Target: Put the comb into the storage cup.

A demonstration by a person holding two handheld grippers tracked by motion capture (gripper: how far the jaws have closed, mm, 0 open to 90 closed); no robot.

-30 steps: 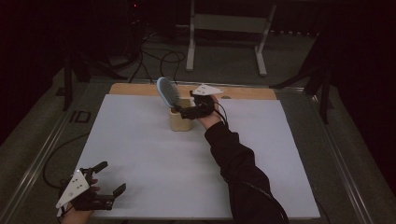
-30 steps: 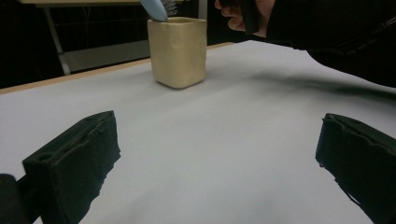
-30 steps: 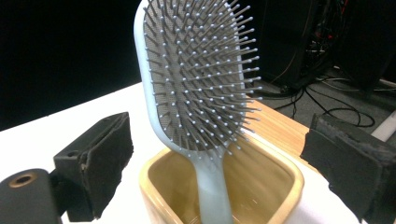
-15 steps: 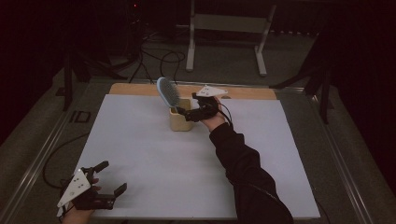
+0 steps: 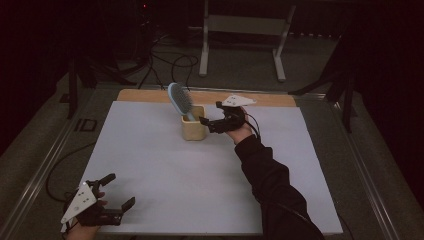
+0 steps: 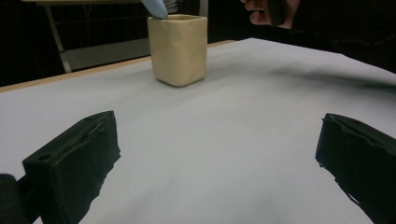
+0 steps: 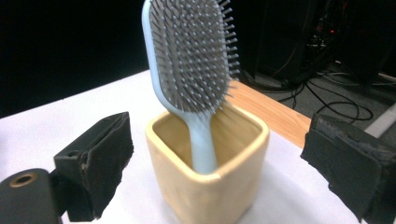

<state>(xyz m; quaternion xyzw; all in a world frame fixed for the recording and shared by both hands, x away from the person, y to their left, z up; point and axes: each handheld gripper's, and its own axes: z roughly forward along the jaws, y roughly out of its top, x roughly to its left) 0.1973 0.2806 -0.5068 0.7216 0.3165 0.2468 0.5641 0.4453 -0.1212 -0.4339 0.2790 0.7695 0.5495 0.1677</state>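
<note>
Dark room behind, cables trailing on the floor past the far edge of a white-covered worktop (image 5: 165,170). Standing toward the far middle of it: a cream cup (image 5: 193,129), square-mouthed, holding a brush (image 5: 179,100) handle-down. Brush leaning up and to the left out of the cup, long axis near upright, bristled head well above the rim. Hovering just right of the cup, almost touching its side: right tongs (image 5: 216,121), jaws spread wide and gripping nothing. Seen along those jaws, cup (image 7: 210,179) sitting squarely between them, brush (image 7: 194,70) rising from its middle with bristles facing the camera. Resting at the near left corner, well apart from the cup: left tongs (image 5: 112,194), jaws likewise wide apart and empty. Judging by this, right hand far nearer; any grab probably closing on the cup's walls or reaching higher for the handle.
</note>
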